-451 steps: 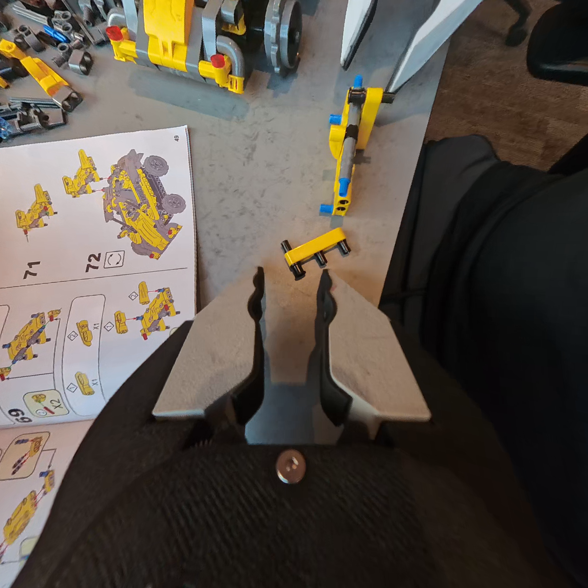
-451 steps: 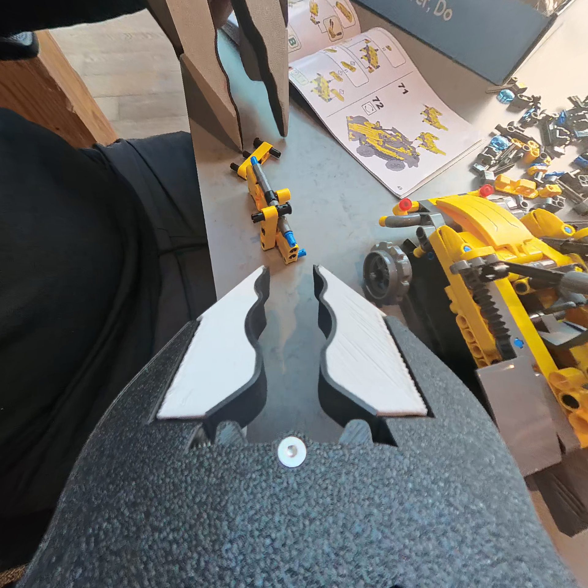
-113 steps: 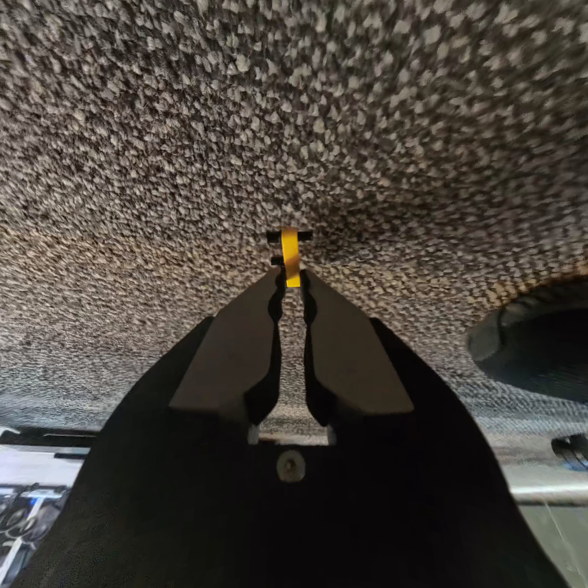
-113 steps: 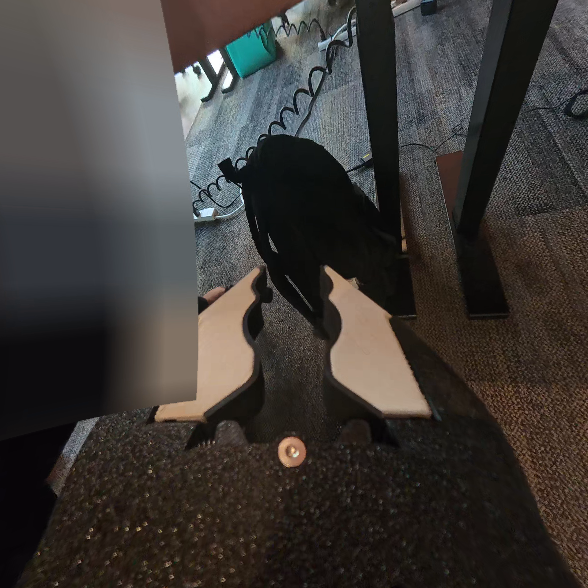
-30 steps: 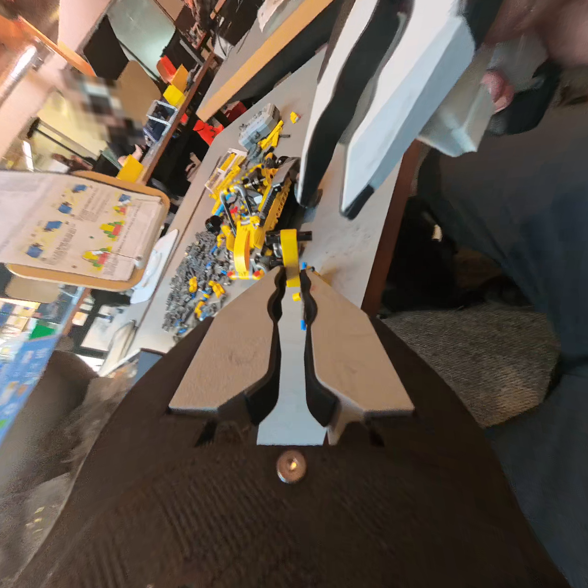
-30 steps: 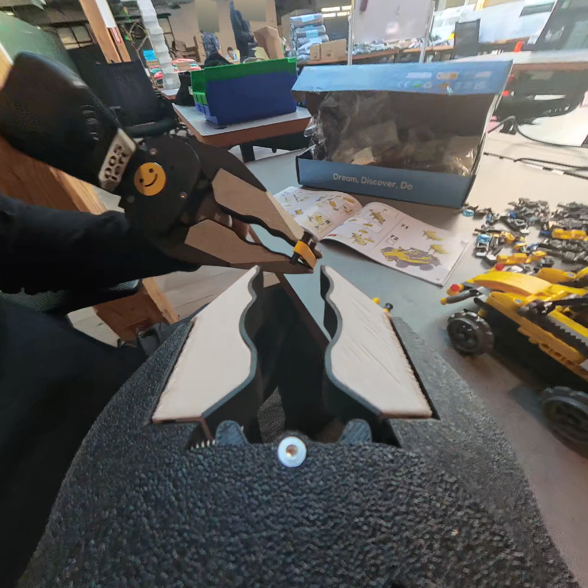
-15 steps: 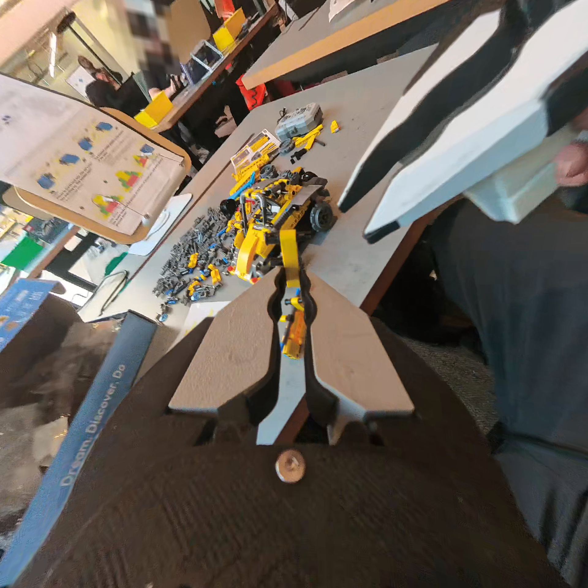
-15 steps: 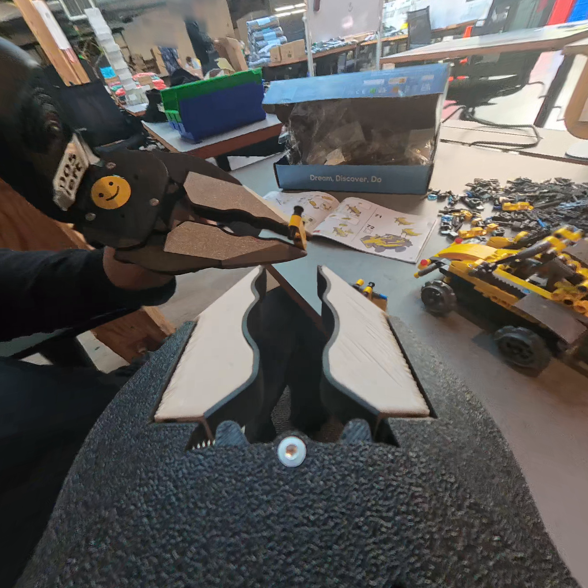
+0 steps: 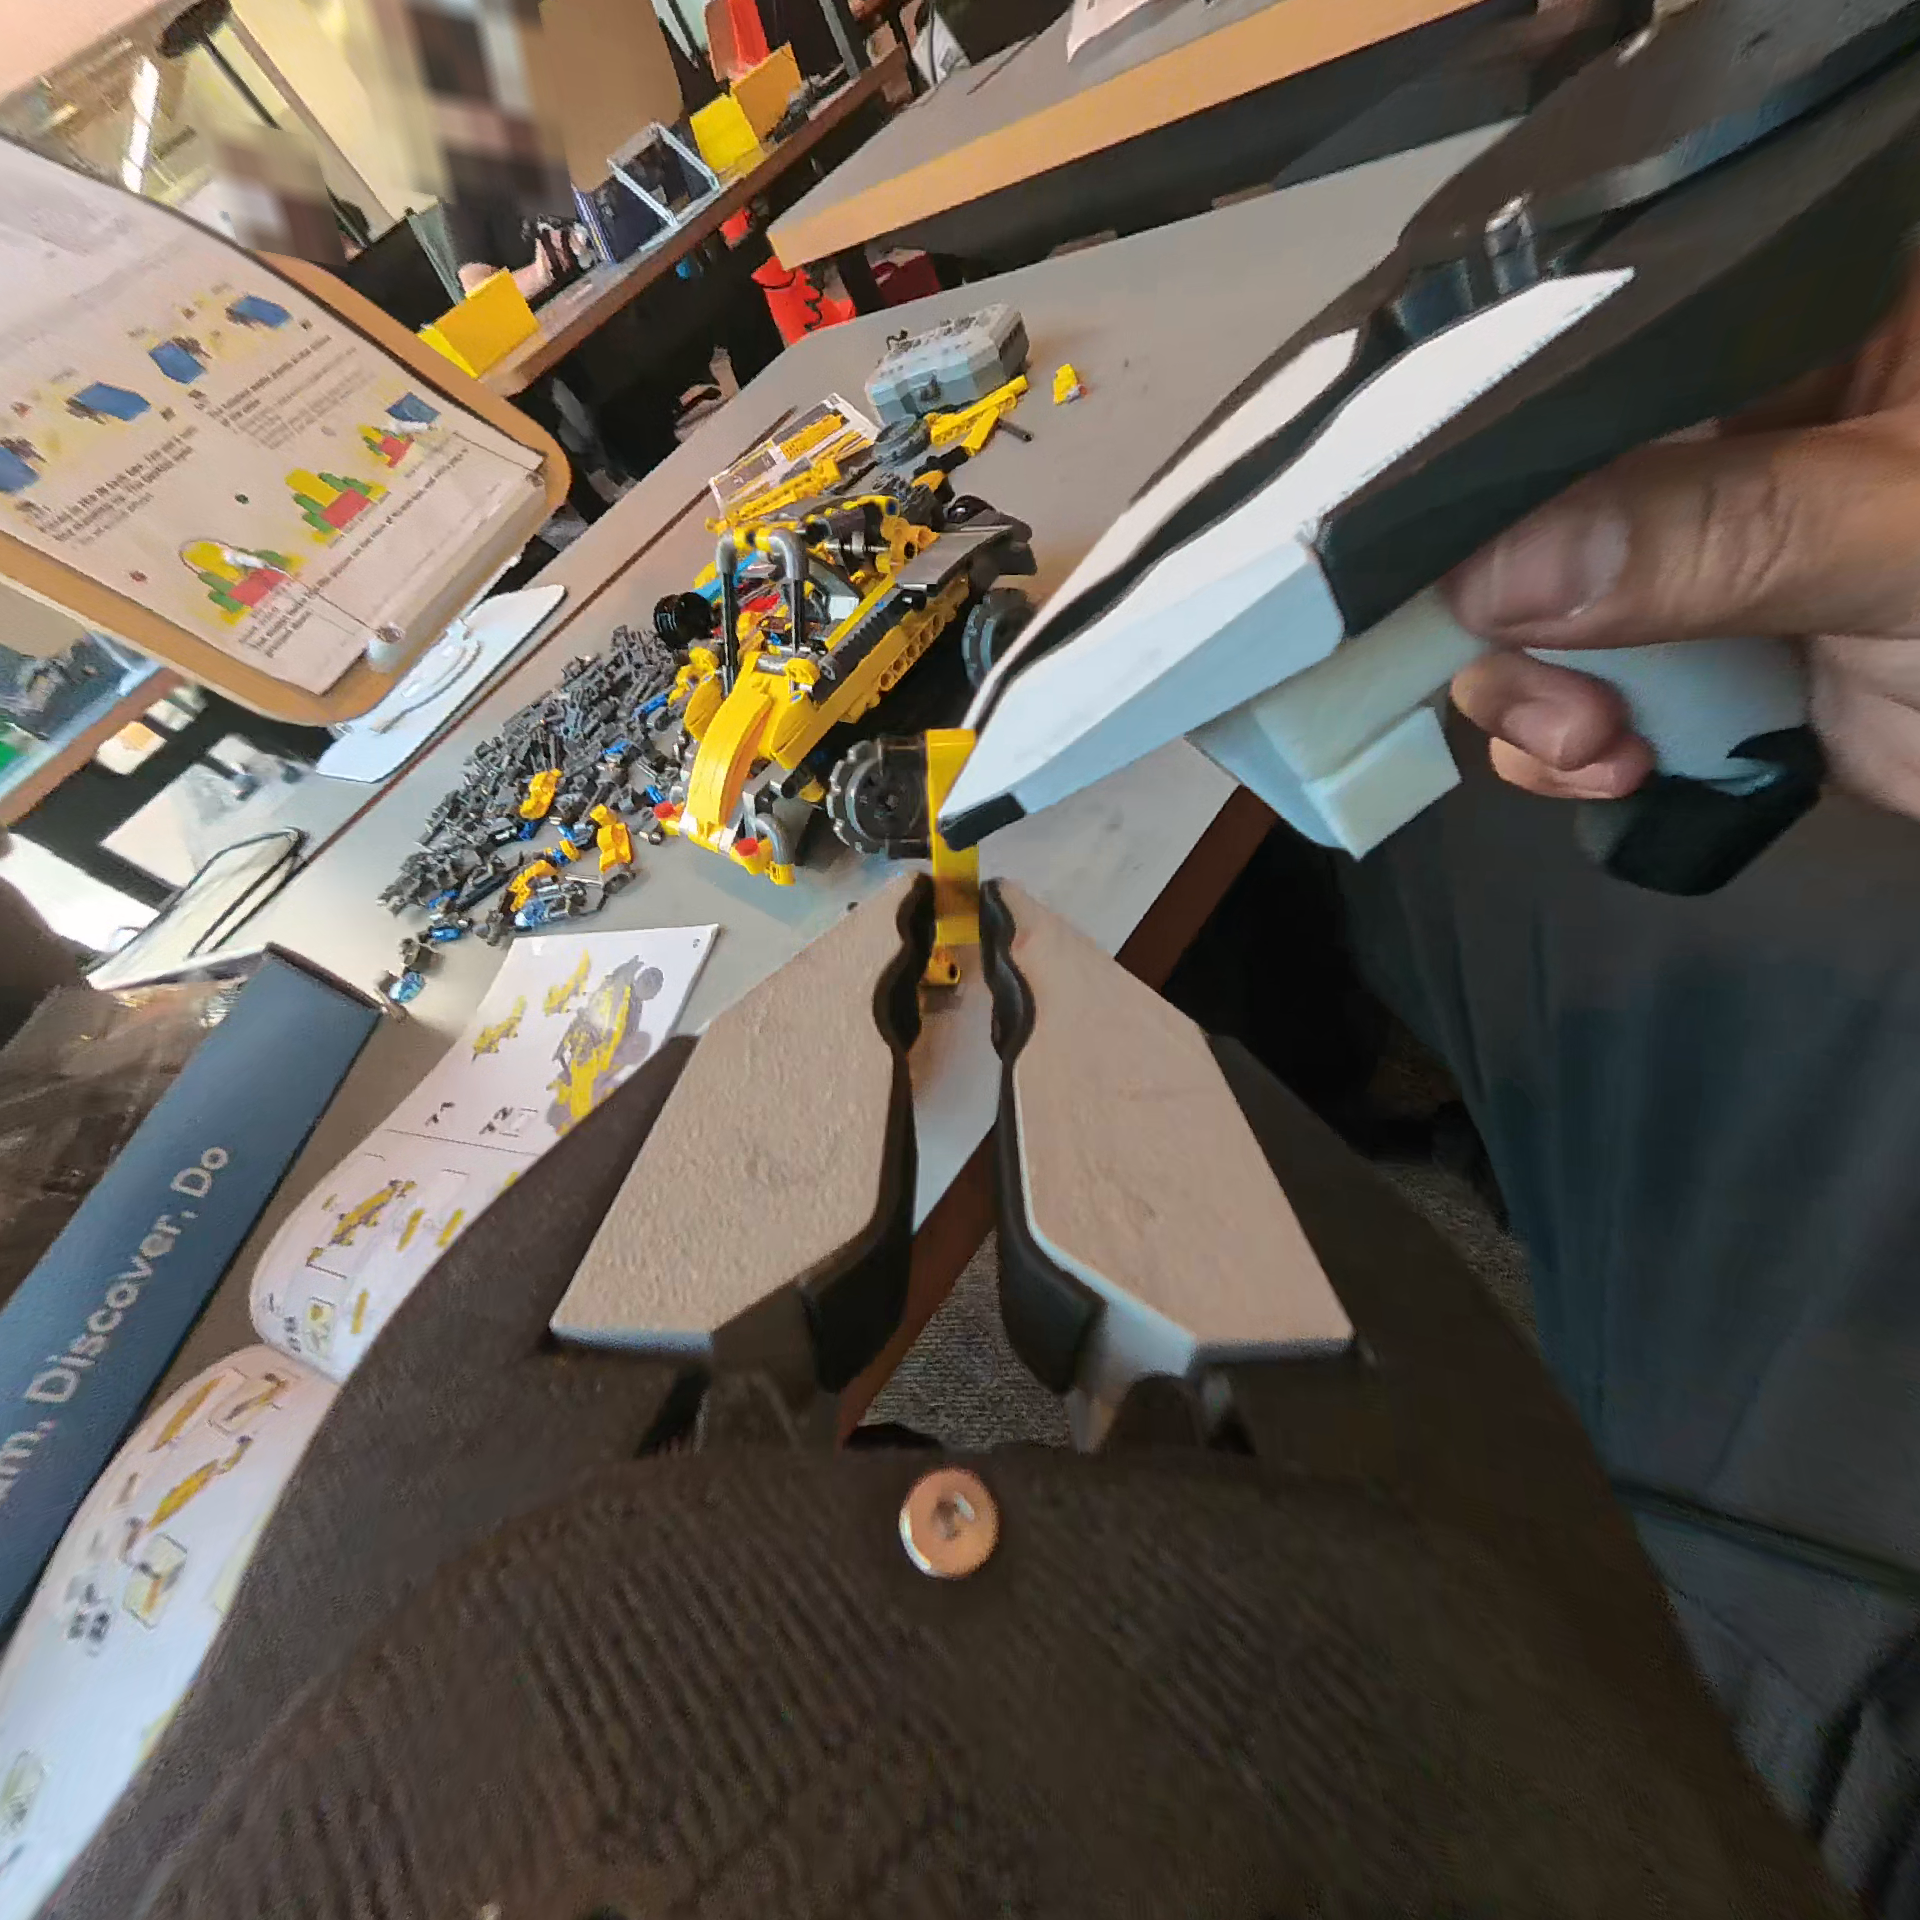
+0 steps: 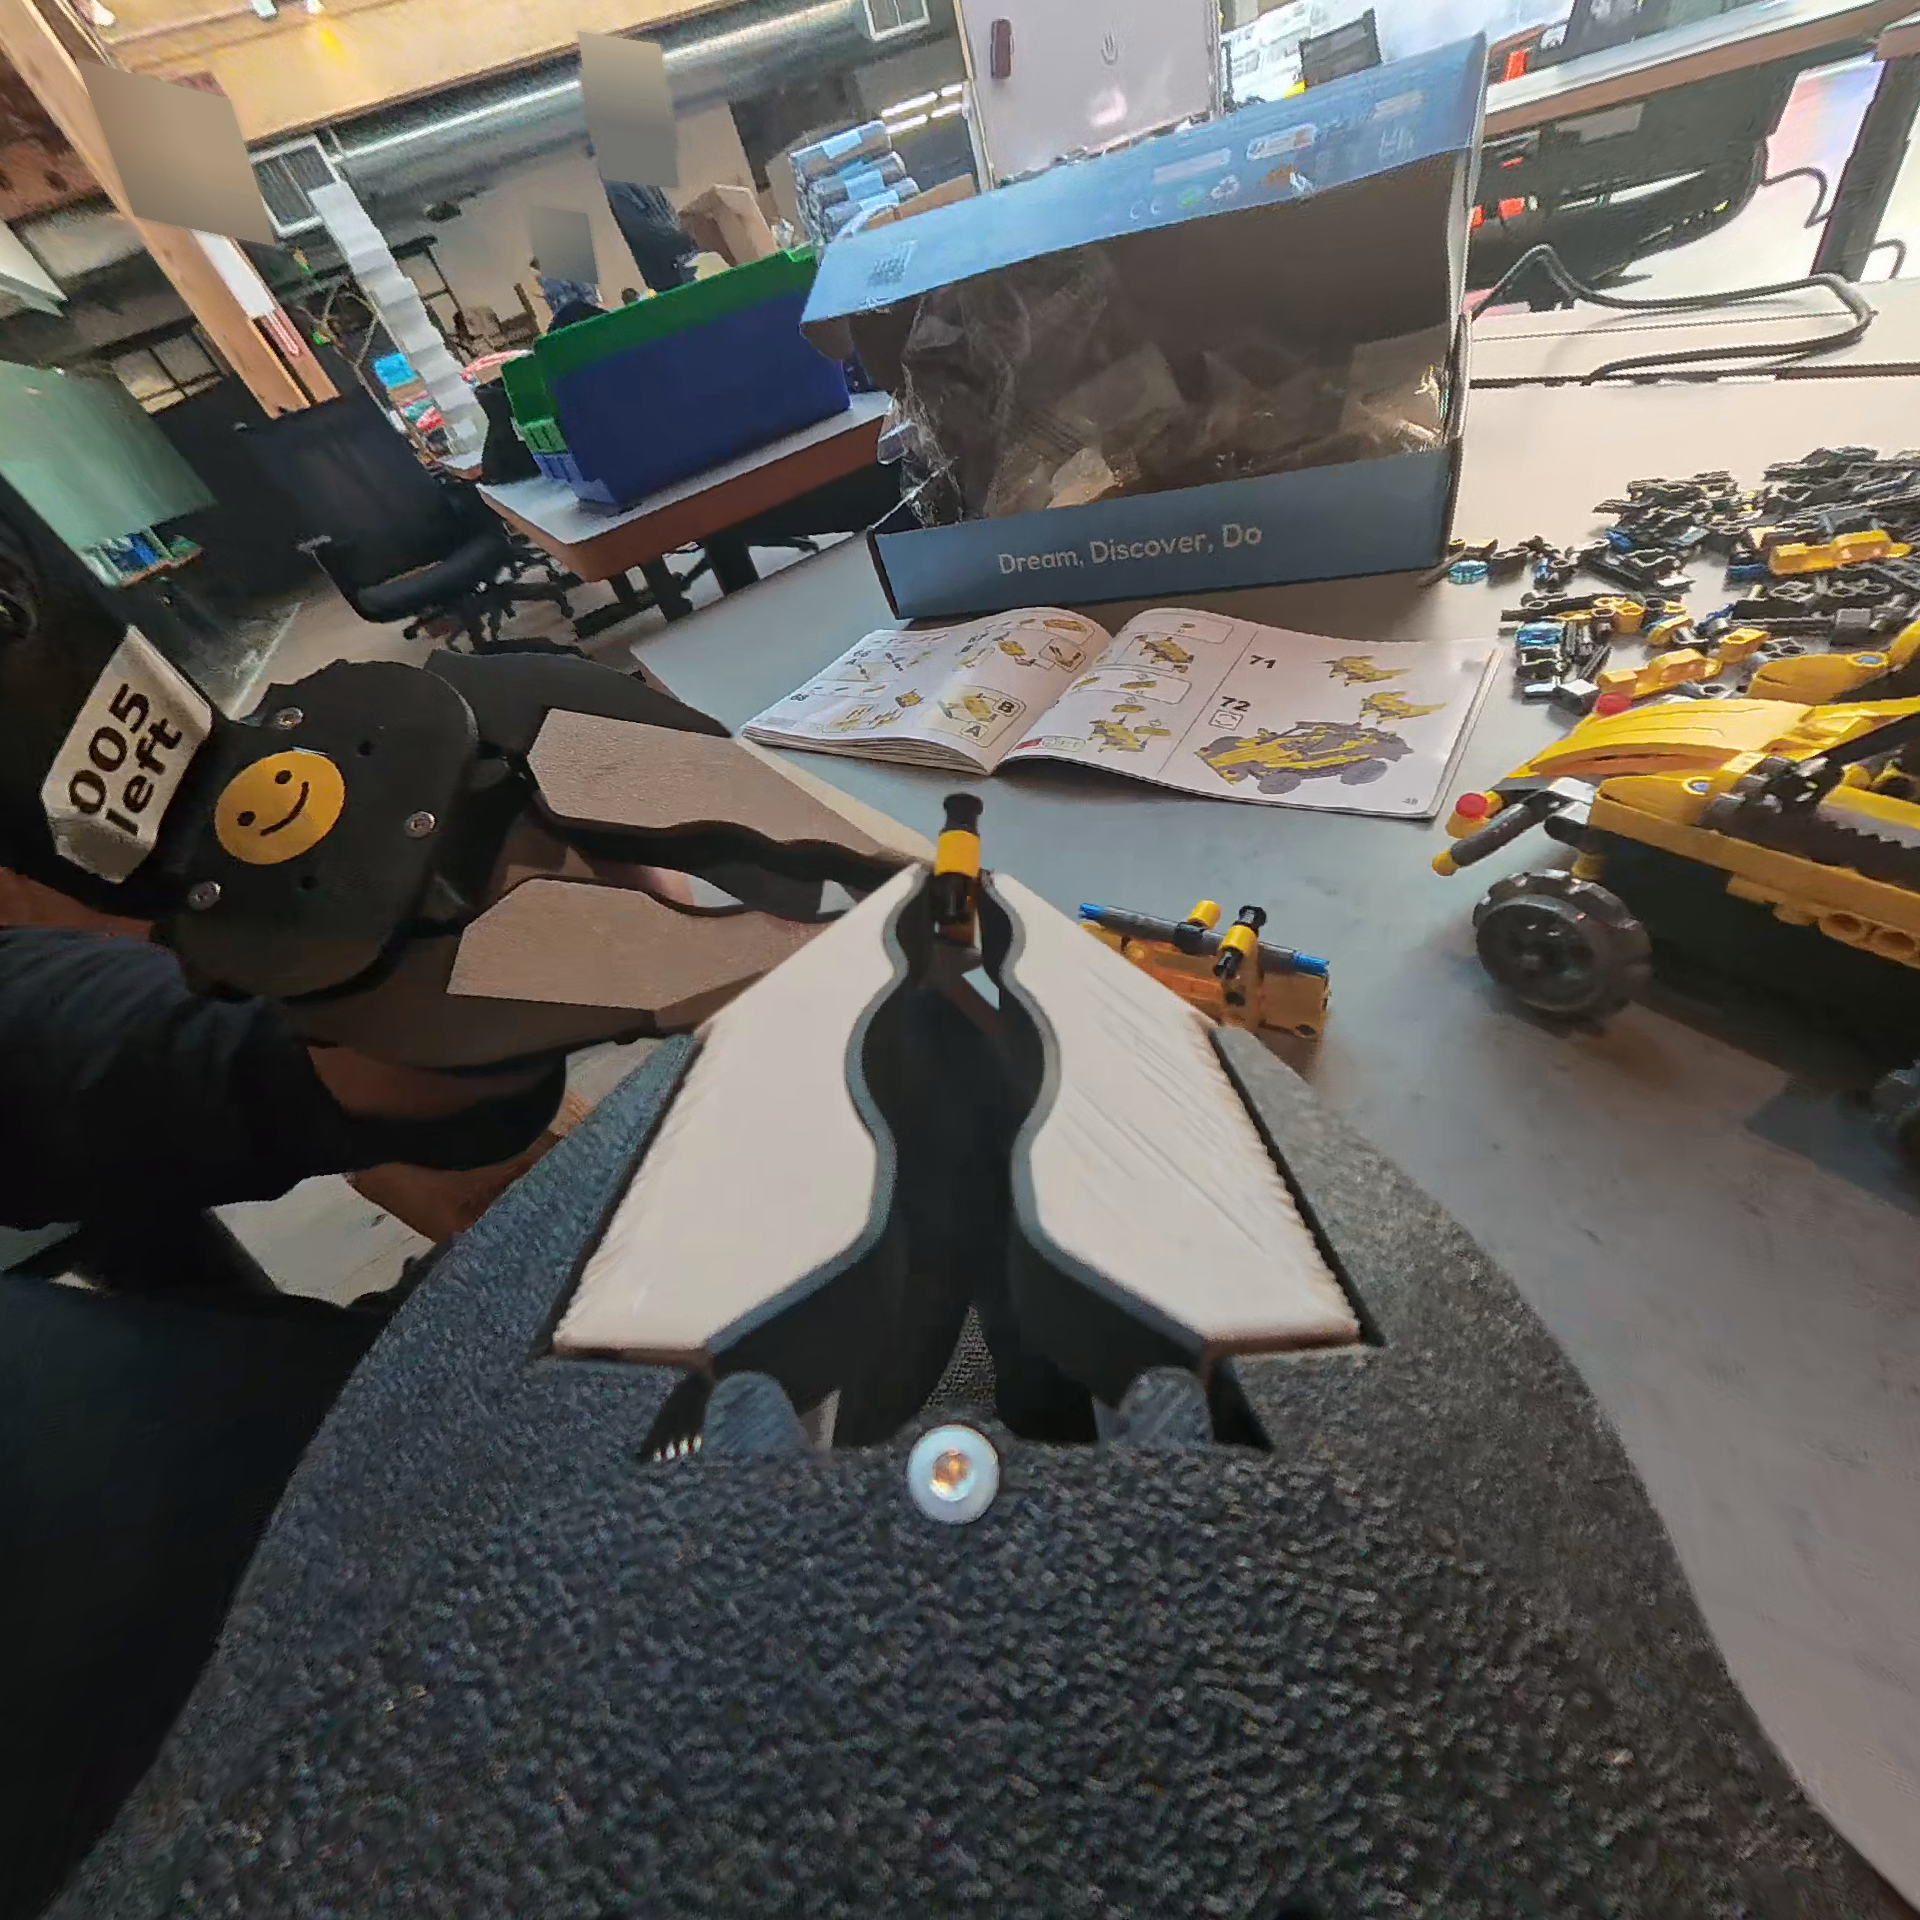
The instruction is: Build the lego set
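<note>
A small yellow beam with black pins [image 9: 948,774] is pinched between the tips of my left gripper [image 9: 954,896], which is shut on its lower end. My right gripper [image 10: 954,888] has its jaws narrowed around the same beam [image 10: 954,850], with a black pin sticking up above the tips. In the left wrist view the right gripper [image 9: 961,826] comes in from the upper right, held by a hand [image 9: 1714,582]. In the right wrist view the left gripper [image 10: 899,868] reaches in from the left. Both hold the beam in the air over the table's near edge.
A yellow subassembly with blue pins [image 10: 1216,961] lies on the grey table [image 10: 1558,1195] just beyond the grippers. A yellow vehicle model [image 10: 1714,831] stands to the right, with loose parts [image 10: 1714,561] behind it. An open booklet [image 10: 1143,707] and a blue box [image 10: 1164,416] lie farther back. My left and right fingertips are right by each other. Both grippers' tips are roughly 15 cm from the yellow vehicle model [image 10: 1714,831]. My left wrist view [image 9: 821,704] looks at it from another angle.
The left gripper carried the beam up from the carpet to the table edge. The right gripper, open half a second ago, has moved onto the beam and closed on it.
</note>
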Demonstrator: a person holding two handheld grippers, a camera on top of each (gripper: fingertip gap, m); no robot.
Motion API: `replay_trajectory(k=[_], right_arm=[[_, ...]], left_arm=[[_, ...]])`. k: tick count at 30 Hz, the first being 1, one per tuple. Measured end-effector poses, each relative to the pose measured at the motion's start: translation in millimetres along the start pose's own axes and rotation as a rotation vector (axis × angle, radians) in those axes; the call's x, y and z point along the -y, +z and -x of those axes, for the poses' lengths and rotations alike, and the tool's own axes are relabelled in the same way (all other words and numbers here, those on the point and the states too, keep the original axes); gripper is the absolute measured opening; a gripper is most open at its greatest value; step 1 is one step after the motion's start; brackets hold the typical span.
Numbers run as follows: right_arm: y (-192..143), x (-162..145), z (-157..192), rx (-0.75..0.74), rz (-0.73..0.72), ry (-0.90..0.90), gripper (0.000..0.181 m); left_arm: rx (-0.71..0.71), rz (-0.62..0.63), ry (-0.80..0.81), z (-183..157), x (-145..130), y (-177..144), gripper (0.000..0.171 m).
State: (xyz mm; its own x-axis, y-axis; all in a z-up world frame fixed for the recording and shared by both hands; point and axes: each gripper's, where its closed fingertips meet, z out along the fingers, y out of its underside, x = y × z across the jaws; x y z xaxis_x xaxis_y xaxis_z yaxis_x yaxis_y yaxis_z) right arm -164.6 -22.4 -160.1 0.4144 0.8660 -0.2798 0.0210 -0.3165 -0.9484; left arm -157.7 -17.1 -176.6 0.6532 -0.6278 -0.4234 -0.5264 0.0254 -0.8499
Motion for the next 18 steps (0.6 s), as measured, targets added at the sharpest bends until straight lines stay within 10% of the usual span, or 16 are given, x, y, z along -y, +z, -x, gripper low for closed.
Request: replay_trajectory(k=[18], right_arm=[[6.8,-48.2,-52.9,-0.081,0.261,-0.042,0.008]], left_arm=[[-0.355,0.31,-0.232,25.1,-85.1,32.9,0.033]])
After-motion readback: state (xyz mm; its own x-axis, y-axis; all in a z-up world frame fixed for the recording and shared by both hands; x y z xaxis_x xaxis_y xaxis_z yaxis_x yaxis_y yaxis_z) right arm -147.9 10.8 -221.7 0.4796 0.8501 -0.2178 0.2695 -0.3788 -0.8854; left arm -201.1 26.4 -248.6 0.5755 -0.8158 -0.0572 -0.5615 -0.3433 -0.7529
